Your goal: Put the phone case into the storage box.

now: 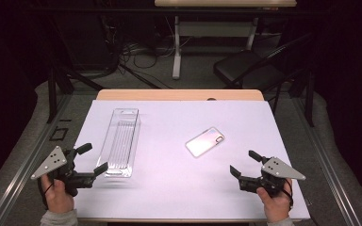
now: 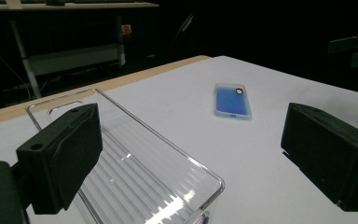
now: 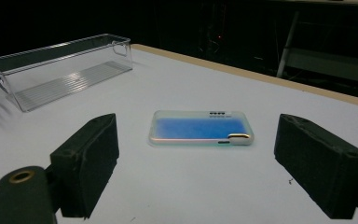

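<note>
Fig. legend, high view w/ both gripper views. A white table carried two things: a clear plastic bin, long and narrow w/ a ribbed floor, lying on the left half w/ its long axis running away from the person; and a phone case, flat on the table right of centre, tilted diagonally, camera cut-out toward the far right corner. Bin and case were well apart.

Left gripper was held at the near left corner, jaws wide apart, nothing between them; the near short end of the bin lay just beside its inner jaw, contact could not be told. In the left gripper view the bin sat low between the jaws w/ the left jaw in front of its wall, and the case appeared farther off, blue inside a pale rim.

Right gripper was held near the right front edge, jaws also wide apart and empty, pointing toward the case but clearly short of it. In the right gripper view the case lay framed between the two jaws, untouched, w/ the bin beyond it at upper left.

Each gripper was held by a hand: left hand, right hand.
</note>
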`<state>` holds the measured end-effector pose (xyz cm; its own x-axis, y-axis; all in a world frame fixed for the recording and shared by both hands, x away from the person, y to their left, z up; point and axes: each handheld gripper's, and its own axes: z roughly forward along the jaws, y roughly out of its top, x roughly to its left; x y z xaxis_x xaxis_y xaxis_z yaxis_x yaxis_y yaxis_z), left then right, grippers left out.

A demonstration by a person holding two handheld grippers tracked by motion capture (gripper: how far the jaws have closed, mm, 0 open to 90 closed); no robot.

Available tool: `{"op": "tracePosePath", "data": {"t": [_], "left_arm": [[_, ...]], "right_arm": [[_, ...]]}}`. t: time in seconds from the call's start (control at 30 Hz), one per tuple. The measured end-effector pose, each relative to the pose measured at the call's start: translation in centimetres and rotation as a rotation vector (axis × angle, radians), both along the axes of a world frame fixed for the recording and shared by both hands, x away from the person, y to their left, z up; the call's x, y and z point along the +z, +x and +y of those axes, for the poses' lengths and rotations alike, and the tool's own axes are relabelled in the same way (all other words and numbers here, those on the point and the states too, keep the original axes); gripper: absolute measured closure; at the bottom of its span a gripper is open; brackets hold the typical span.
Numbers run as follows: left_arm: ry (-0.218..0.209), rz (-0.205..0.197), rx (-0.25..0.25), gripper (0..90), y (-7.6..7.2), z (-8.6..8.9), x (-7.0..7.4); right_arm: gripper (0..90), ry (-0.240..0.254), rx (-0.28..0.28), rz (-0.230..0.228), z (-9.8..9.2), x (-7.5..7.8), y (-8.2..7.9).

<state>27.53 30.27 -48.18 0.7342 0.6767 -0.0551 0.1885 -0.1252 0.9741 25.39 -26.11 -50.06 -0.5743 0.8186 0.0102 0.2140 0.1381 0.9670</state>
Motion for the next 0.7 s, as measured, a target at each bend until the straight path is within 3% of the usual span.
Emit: {"op": "tracePosePath", "data": {"t": [0.27,0.7], "left_arm": [[0.007,0.017,0.000,5.6,0.4,-0.3,0.1],[0.000,0.080,0.006,5.6,1.6,-1.0,1.2]], "right_arm": [[10.7,-0.004,-0.010,0.014,0.0,0.1,0.4],[8.8,-0.011,-0.003,0.083,0.5,1.3,1.9]]}}
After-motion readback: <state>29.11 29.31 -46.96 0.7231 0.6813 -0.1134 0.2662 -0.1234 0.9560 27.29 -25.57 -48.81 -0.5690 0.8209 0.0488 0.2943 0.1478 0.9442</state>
